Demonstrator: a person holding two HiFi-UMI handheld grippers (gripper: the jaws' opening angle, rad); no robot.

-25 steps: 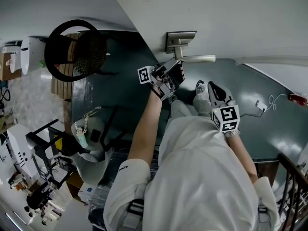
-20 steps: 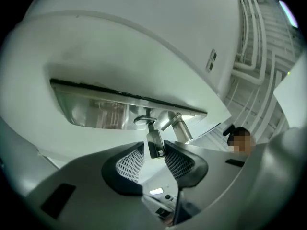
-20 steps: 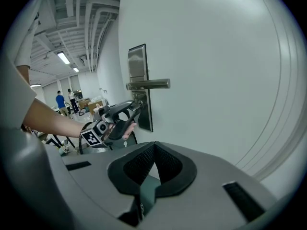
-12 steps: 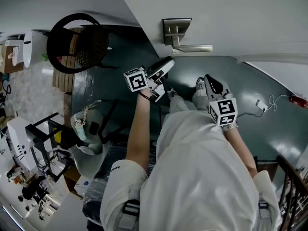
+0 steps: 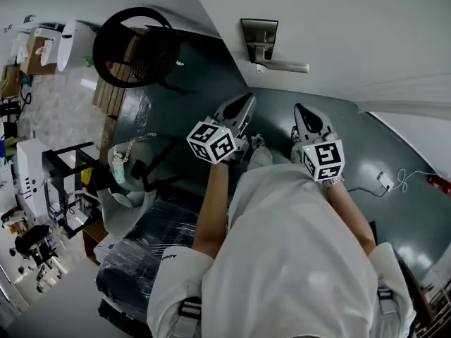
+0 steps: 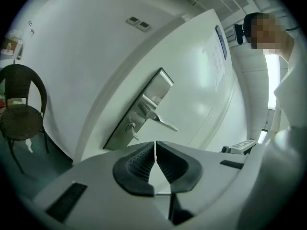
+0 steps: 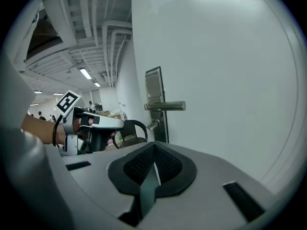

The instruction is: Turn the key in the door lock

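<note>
key [image 6: 130, 127]: in lock plate [image 6: 160, 83], under handle [image 6: 165, 123], sticks out from it | left gripper [image 6: 155, 152]: jaws just closed together, empty; key ahead, well apart; seems nearer | right gripper [image 7: 153, 163]: jaws together, empty

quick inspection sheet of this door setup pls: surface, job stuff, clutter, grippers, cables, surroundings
surface: white door, plain around the lock
job's things: metal lock plate with lever handle; key sits in the lock below the lever, nothing touching it
clutter: dark plastic-wrapped bundle on the floor
grippers: left gripper jaws have just been closing, now together, nothing between them; right gripper jaws together, empty; both short of the door
cables: white cable and plug loose on the dark floor
surroundings: black wicker chair, shelving
</note>
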